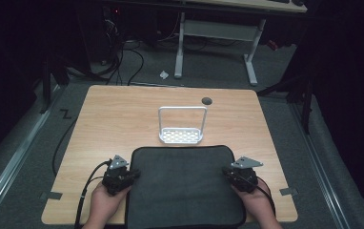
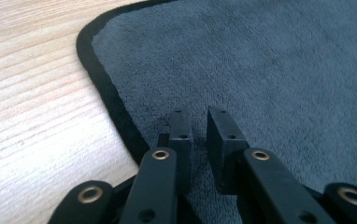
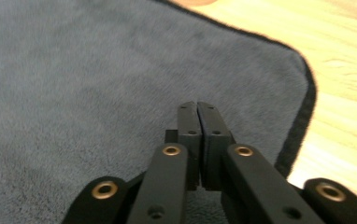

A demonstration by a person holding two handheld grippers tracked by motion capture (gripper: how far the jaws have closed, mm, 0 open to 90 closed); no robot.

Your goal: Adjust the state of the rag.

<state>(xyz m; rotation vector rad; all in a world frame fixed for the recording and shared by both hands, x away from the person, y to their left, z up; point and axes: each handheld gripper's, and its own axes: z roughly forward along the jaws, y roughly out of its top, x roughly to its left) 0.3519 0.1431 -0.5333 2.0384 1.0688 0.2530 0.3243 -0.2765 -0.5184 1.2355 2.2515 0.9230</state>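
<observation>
white wire rack (image 1: pixel 181 128) sits mid-surface, just past the far edge of the mat; its tall hoop handle stands upright over a perforated base, and nothing lies in it. a small dark round hole (image 1: pixel 207 100) shows in the surface (image 1: pixel 123 114) behind the rack, to the right.

dark grey mat (image 1: pixel 185 183) w/ black trim lies flat at the near side of the wooden surface, centred btwn the person's hands. left tongs (image 1: pixel 131 175) rest at the mat's left edge, held by the left hand (image 1: pixel 105 202); in the left gripper view the tongs (image 2: pixel 200 128) stand a little apart, a narrow gap btwn the tips, gripping nothing, hovering over the mat's rounded corner (image 2: pixel 242 60) w/ bare wood (image 2: pixel 32 93) to one side. right tongs (image 1: pixel 226 171) sit at the mat's right edge, held by the right hand (image 1: pixel 258 202); in the right gripper view the tongs (image 3: pixel 198 116) are pressed together, tips touching, nothing btwn them, over the grey pile (image 3: pixel 88 84) near the trimmed corner.

cables trail from both grippers toward the near edge. beyond the surface: grey floor, a white desk frame (image 1: pixel 218 38), a tangle of black cables at far left, a scrap of white on the floor (image 1: pixel 164 74). nothing stands btwn the tongs and the rack.
</observation>
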